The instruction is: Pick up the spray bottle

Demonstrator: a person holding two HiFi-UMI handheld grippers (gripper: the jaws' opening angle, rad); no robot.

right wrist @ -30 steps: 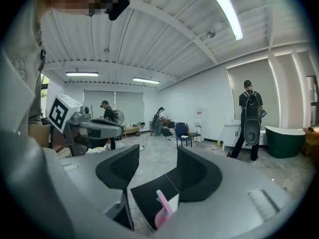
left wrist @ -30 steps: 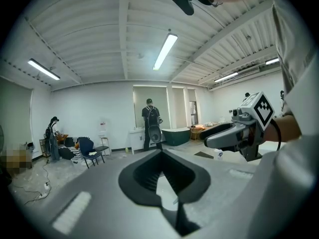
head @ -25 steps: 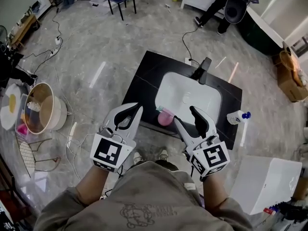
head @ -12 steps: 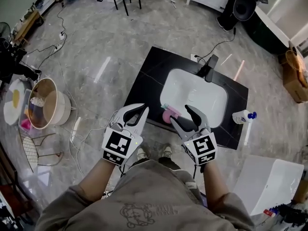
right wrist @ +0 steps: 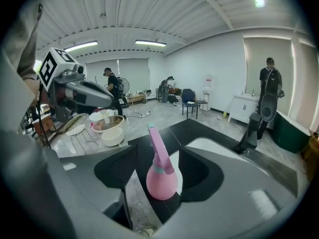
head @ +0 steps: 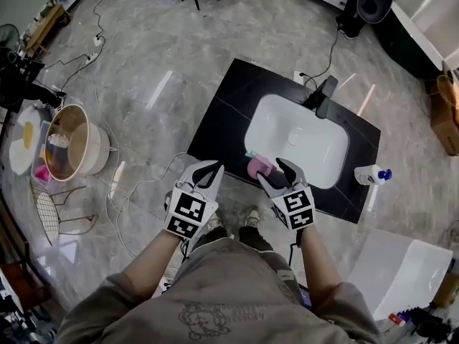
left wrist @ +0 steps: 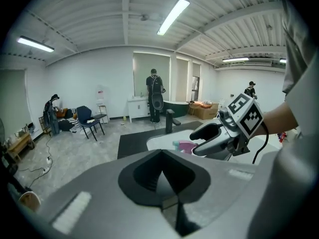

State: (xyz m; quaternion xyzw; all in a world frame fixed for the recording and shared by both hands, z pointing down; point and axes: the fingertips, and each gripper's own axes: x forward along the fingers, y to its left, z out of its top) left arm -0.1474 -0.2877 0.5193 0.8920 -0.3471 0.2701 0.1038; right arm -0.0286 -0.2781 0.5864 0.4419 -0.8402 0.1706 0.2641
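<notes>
- The pink spray bottle [head: 258,168] stands upright on the black worktop [head: 222,120], at the near left corner of the white sink [head: 301,138]
- The right tongs [head: 281,175] are released, jaws spread wide; in the right gripper view the spray bottle sits in the gap between them, touching neither jaw
- The left tongs [head: 208,172] are clenched on nothing, tips together, held just off the worktop's near edge, beside the right tongs
- A black tap [head: 324,95] rises at the sink's far side
- A white bottle with a blue cap [head: 371,174] lies at the worktop's right edge, well apart from the spray bottle
</notes>
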